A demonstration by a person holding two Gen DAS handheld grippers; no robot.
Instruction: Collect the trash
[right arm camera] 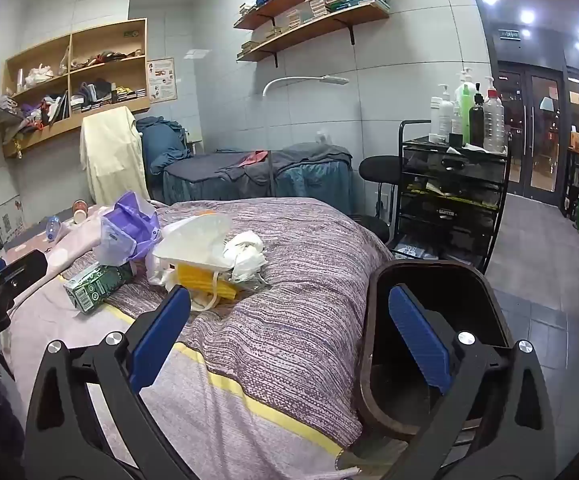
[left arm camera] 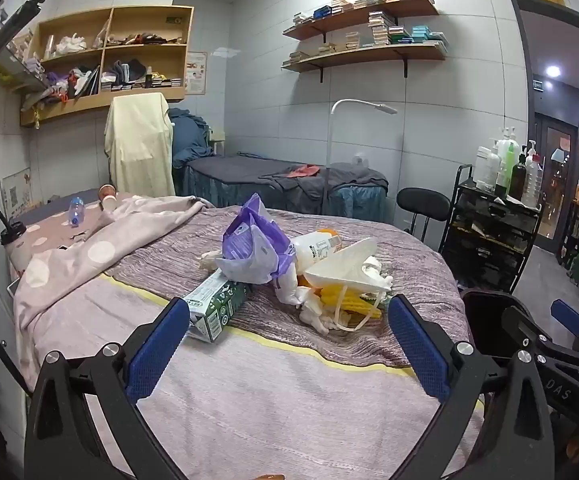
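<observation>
Both the left gripper (left arm camera: 289, 312) and right gripper (right arm camera: 289, 312) gape wide (holding nothing) above the bed (left arm camera: 249, 380).

Bare blanket (left arm camera: 249, 392) lies before the trash pile (left arm camera: 289, 268); the bin (right arm camera: 373, 320) flanks the bed's edge.

Pale grey tiled walls (left arm camera: 449, 92) fill the upper frame. At upper left hangs a light wooden four-cubby shelf unit (left arm camera: 113, 46) stuffed with clothes; at upper centre-right, two wooden bracket shelves (left arm camera: 369, 54) carry stacked boxes. Mid-frame stands a massage bed under dark grey sheets (left arm camera: 285, 184), with a white gooseneck floor lamp (left arm camera: 363, 105) beside it. At right, a black tiered trolley (right arm camera: 453, 196) holds bottles before glass doors (right arm camera: 529, 128) and grey floor tiles (right arm camera: 537, 264).
</observation>
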